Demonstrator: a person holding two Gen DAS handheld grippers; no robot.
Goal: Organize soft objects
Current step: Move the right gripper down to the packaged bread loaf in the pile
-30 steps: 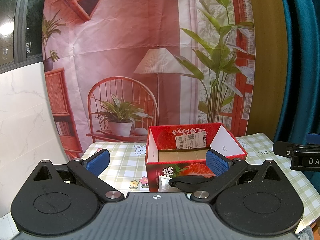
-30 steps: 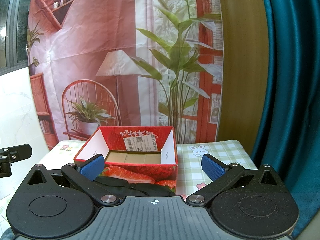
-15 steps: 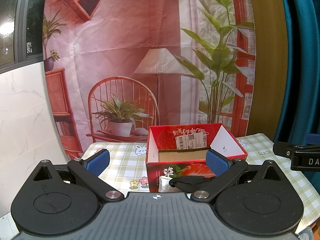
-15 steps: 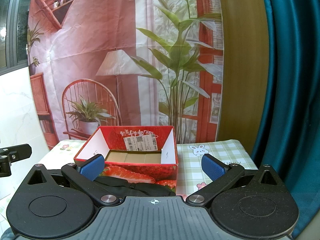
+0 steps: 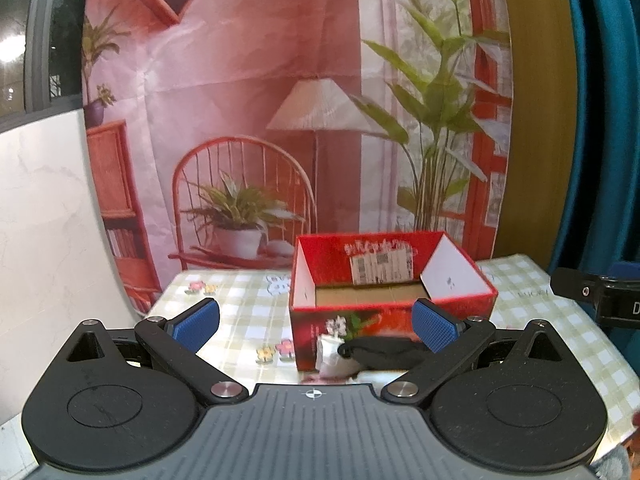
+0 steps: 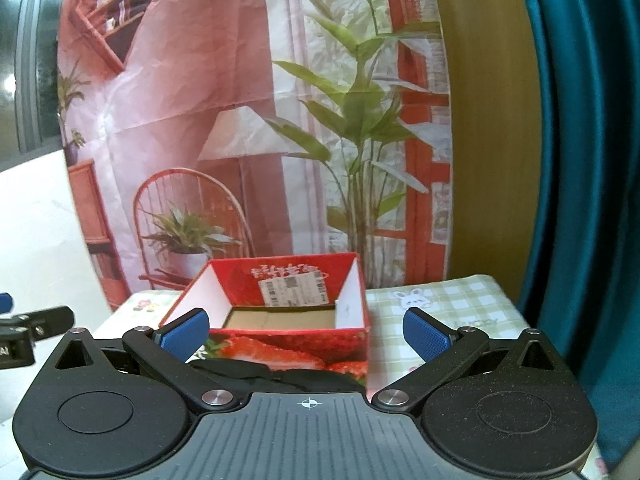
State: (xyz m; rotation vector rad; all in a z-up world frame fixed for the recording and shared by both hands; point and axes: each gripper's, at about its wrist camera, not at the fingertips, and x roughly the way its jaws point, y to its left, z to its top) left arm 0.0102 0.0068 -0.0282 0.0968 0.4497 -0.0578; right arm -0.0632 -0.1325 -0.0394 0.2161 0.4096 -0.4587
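Observation:
An open red strawberry-print box (image 5: 394, 280) (image 6: 280, 312) stands on the checked tablecloth, its cardboard bottom bare. A black soft cloth item (image 5: 384, 354) with a white tag lies on the table against the box's near side; in the right wrist view the same black cloth (image 6: 256, 374) shows just past the gripper body. My left gripper (image 5: 316, 322) is open, held above the table in front of the box, nothing between its blue pads. My right gripper (image 6: 306, 334) is open too, facing the box, holding nothing.
The table (image 5: 240, 312) wears a green-and-white checked cloth with flowers and rabbits. A printed backdrop (image 5: 280, 120) hangs right behind it. A white marble wall stands to the left, a teal curtain (image 6: 580, 160) to the right. The other gripper's black tip (image 5: 592, 292) pokes in at the right edge.
Both views have shifted and blurred slightly: the grippers have lifted and tilted a little, so the box sits lower in each frame. Both stay open; the box and cloth have not moved.

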